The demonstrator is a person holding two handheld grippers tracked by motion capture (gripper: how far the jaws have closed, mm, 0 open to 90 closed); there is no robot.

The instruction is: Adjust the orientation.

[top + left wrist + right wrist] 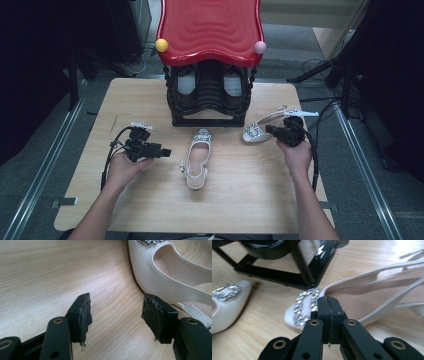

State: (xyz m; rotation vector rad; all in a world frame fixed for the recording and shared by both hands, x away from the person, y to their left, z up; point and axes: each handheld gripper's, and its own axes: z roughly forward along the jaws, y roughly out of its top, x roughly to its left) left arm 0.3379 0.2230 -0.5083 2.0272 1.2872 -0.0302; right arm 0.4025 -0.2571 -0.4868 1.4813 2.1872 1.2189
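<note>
Nowhere is any writing legible; the pale wood tabletop point(150, 100) stands on grey floor. Left tool point(116, 315) gapes beside one cream shoe point(198, 157); right tool point(328, 308), pinched closed on nothing, sits beside the other shoe point(362, 297).

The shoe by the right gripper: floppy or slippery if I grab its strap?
Probably floppy: the shoe has thin loose straps that would likely bend. Its smooth upper looks slick. The right gripper is shut with nothing between its jaws.

Bright overhead light falls on the wooden table point(150, 100); surroundings stay dark. Glare marks the red stand top point(210, 25). Close gripper views blur at near edges.
</note>
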